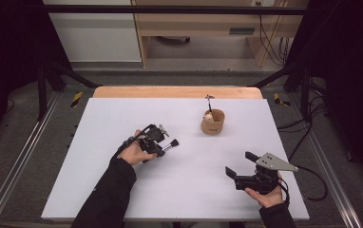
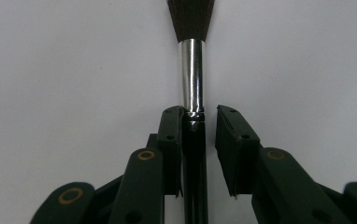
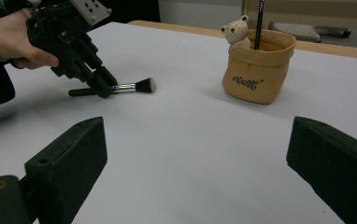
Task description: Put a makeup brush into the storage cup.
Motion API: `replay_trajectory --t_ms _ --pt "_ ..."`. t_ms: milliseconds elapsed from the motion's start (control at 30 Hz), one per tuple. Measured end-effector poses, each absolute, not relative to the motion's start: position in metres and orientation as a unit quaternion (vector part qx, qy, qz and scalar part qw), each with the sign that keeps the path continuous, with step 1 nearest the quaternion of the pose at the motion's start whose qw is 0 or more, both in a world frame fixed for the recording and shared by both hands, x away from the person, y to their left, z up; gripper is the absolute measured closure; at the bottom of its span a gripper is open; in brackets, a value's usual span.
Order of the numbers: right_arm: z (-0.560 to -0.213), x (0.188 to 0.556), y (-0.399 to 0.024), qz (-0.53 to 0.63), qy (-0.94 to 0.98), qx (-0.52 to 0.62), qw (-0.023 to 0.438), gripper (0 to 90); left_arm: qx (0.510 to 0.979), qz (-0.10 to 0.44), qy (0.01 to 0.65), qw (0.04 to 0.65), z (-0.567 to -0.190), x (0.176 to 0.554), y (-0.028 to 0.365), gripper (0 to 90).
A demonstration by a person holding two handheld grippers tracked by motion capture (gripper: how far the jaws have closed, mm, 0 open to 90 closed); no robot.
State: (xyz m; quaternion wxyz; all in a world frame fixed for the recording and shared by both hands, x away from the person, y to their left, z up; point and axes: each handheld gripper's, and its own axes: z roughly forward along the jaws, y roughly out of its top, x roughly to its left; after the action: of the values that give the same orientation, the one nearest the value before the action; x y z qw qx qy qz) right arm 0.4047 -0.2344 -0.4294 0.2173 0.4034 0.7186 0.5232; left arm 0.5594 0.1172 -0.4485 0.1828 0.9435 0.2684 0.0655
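Observation:
A makeup brush with a black handle, chrome ferrule and dark bristles lies flat on the white tabletop. My left gripper straddles its handle just behind the ferrule: one pad touches the handle, the other stands a small gap off it. From the right gripper view the brush rests on the table under the left gripper, bristles toward the pouch. The brush points right in the high view, out of the left gripper. My right gripper rests near the front right, jaws wide and empty.
A tan fabric pouch stands upright at the table's middle back, holding a small bear figure and a thin dark stick. Black frame posts and cables flank the table. A wooden edge runs along the far side.

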Motion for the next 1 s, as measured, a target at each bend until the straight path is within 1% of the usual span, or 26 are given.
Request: replay_trajectory --t_ms 133,267,633,900,1000 --pt "-0.4297 0.405 -0.2337 0.522 0.72 0.403 0.216 5.4 0.944 0.068 0.269 0.178 -0.4483 0.5583 0.1154 72.7" --pt "-0.4296 0.4049 -0.2334 0.522 0.72 0.403 0.216 5.4 0.944 0.064 0.27 0.177 -0.4484 0.5566 0.1139 77.2" --pt "-0.4297 0.4051 -0.2335 0.522 0.722 0.402 0.214 5.5 0.944 0.061 0.274 0.175 -0.4478 0.5577 0.1134 77.9" --pt "-0.4295 0.405 -0.2337 0.521 0.721 0.402 0.215 6.0 0.944 0.066 0.272 0.174 -0.4472 0.5561 0.1133 78.1" --pt "-0.4291 0.4048 -0.2336 0.523 0.719 0.405 0.214 6.3 0.944 0.075 0.268 0.178 -0.4435 0.5543 0.1157 78.2"
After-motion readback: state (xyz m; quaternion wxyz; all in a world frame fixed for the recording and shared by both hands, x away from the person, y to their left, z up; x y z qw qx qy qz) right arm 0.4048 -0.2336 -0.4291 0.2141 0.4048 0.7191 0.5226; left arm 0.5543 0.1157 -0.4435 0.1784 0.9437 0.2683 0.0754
